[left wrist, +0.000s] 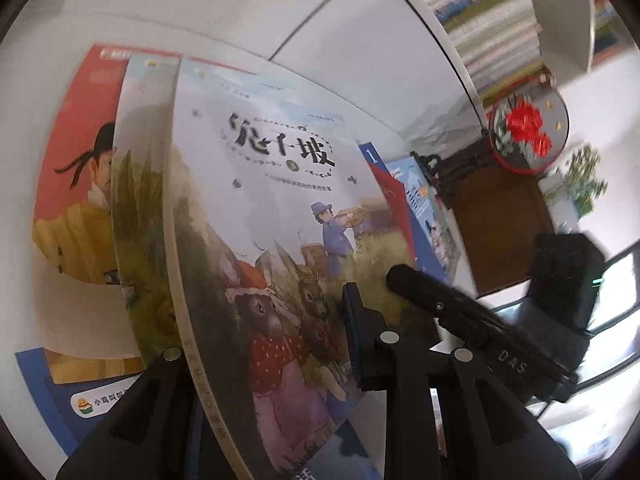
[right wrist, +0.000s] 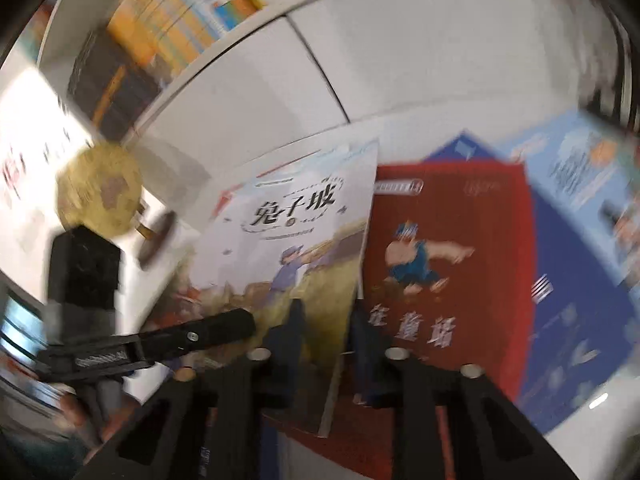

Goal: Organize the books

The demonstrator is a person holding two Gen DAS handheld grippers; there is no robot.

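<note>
- Black jaws of my left gripper (left wrist: 264, 344) are clenched on the lower spine edge of the rabbit book (left wrist: 276, 216); one finger lies over the cover, the other under its spine side.
- Right gripper (right wrist: 324, 344) is clamped on the same rabbit book (right wrist: 296, 240) at its bottom right edge, one finger on the cover, the other behind it. Blur in this view, so pad contact is judged, not crisp.
- Both grips sit low on one book. It stands tilted up off the desk (left wrist: 224, 12), cover facing me.
- Just behind it in the left view: a second, pale green book (left wrist: 140, 184), then a red-orange book (left wrist: 72, 168) with a robed figure, fanned out to the left. A blue book (left wrist: 52, 404) lies lowest at that side.
- Step in hand, my judgement: lift this book clear of the pile to square it or move it. To do it well: keep both grips equally firm, raise both hands together so the thin cover does not bow, and keep the spine edge from dragging the green book along.
- Left view only: the fanned stack behind, and a round red flower ornament (left wrist: 528, 128) farther off.
- Right view only: a dark red book (right wrist: 448, 264) lying flat just beside the held one, blue books (right wrist: 576, 280) beyond it, and a round yellow ornament (right wrist: 100, 188) at left.
- Farthest, both views: a bookshelf (right wrist: 176, 28) of packed spines above the desk, a likely destination.
</note>
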